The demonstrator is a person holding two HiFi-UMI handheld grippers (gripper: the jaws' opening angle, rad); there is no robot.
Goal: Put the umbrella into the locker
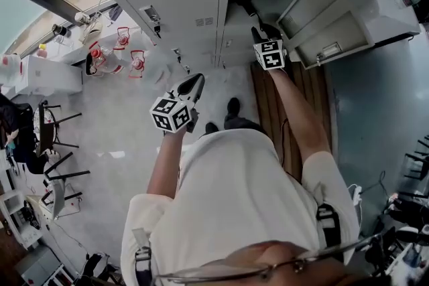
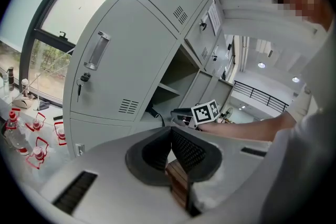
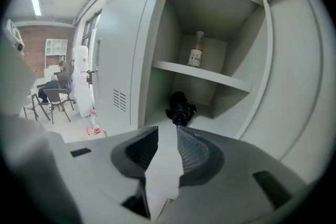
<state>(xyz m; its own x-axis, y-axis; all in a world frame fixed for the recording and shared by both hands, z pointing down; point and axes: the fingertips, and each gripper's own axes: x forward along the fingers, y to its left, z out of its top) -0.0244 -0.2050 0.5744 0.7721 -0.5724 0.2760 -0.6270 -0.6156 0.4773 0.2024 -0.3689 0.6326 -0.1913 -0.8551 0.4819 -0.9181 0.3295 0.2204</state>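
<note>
The black folded umbrella [image 3: 180, 107] lies on the floor of the lower compartment of the open locker [image 3: 157, 55], under its shelf [image 3: 205, 75]. My right gripper [image 3: 167, 136] is just outside the opening and points at the umbrella. Its jaws stand a little apart with nothing between them. In the head view the right gripper [image 1: 259, 31] reaches toward the locker and the umbrella [image 1: 245, 5] shows as a dark shape inside. My left gripper [image 1: 192, 86] hangs back to the left, in front of the closed doors. It is shut [image 2: 170, 136] and empty.
A white bottle [image 3: 195, 55] stands on the locker's shelf. The locker door [image 1: 315, 17] is swung open to the right. A closed door with a key [image 2: 100, 76] is on the left. Water bottles [image 1: 114, 53] and chairs [image 1: 53, 137] stand on the floor at left.
</note>
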